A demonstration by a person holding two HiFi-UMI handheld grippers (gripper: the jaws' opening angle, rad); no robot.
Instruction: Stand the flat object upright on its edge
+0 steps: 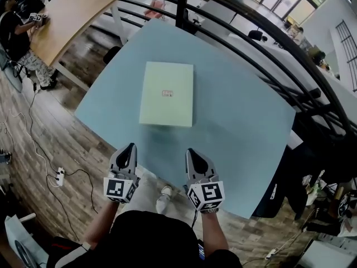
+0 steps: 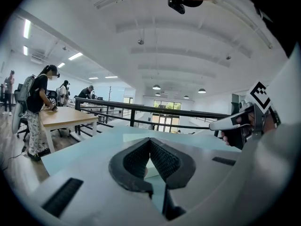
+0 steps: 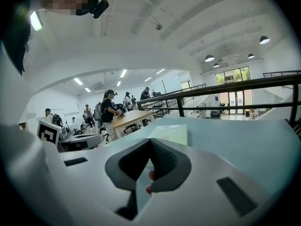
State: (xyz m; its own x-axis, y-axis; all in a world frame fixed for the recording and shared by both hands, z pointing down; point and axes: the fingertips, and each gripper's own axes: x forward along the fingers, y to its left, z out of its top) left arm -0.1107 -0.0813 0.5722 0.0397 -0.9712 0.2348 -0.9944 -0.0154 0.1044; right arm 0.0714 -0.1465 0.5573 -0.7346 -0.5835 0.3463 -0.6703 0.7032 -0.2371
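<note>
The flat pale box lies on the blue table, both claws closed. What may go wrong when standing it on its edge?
The flat pale box lies fully flat on the table, so the shut left claw and right claw may only slide it away.
Once upright, its thin edge is a narrow base; it may fall over when released.

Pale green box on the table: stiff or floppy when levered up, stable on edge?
Likely stiff: the box keeps straight edges and a visible side wall. Smooth table, so it may slide when pushed. Thin for its face, so probably tippy on edge.
</note>
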